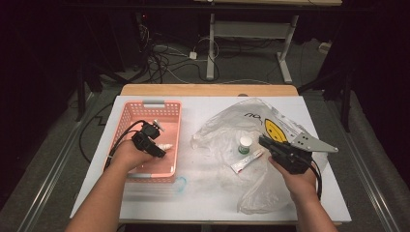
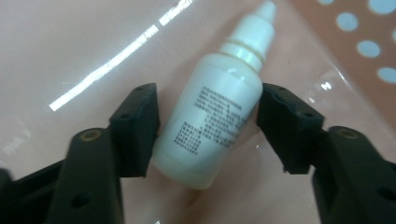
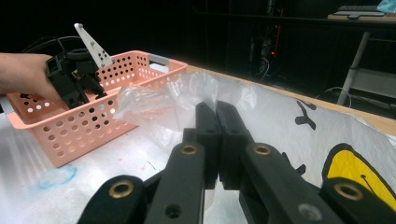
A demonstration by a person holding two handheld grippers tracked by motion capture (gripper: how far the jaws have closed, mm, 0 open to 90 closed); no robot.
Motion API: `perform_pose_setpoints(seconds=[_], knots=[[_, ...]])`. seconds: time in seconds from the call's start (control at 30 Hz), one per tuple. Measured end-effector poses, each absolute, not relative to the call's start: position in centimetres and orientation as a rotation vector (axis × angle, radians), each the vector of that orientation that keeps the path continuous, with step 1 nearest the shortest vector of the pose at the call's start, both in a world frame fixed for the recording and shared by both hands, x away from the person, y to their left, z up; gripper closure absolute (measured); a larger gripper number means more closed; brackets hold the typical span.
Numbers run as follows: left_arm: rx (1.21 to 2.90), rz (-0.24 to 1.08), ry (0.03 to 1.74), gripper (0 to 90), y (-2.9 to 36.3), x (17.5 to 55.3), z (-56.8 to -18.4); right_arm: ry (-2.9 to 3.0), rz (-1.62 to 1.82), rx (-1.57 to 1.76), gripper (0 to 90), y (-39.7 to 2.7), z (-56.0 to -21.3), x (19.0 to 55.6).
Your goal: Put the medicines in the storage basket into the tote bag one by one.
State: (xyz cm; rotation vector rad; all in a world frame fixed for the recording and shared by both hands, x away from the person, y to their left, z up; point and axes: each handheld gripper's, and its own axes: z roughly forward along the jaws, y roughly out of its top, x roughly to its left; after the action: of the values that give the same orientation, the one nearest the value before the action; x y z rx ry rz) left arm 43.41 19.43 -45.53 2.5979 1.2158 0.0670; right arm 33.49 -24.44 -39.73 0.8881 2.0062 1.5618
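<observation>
Left gripper view has the left tool point(image 2: 208, 126) down inside the pink basket point(image 1: 126, 126) with its jaws slack on either side of a little white dropper bottle point(image 2: 215, 112) lying on the basket floor, so I'd say the bottle has been dropped off there and isn't being squeezed. The right tool point(image 3: 217, 140) is clenched on a fold of the clear plastic bag point(image 3: 187, 93), probably holding it in place so the white-capped jar point(image 1: 245, 144) and tube point(image 1: 246, 161) on the counter point(image 1: 203, 193) stay easy to reach.
</observation>
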Motion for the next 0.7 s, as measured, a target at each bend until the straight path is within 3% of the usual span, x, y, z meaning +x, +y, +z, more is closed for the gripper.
perform_pose_setpoints(seconds=[0.27,0.7], knots=[[2.601,0.059,1.198,51.3,19.53,43.35,-45.44,2.009,1.56,0.895,89.8,-24.36,-39.78,33.48],[2.59,0.045,1.195,57.9,19.48,43.32,-45.34,2.007,1.559,0.891,89.9,-24.35,-39.78,33.48]])
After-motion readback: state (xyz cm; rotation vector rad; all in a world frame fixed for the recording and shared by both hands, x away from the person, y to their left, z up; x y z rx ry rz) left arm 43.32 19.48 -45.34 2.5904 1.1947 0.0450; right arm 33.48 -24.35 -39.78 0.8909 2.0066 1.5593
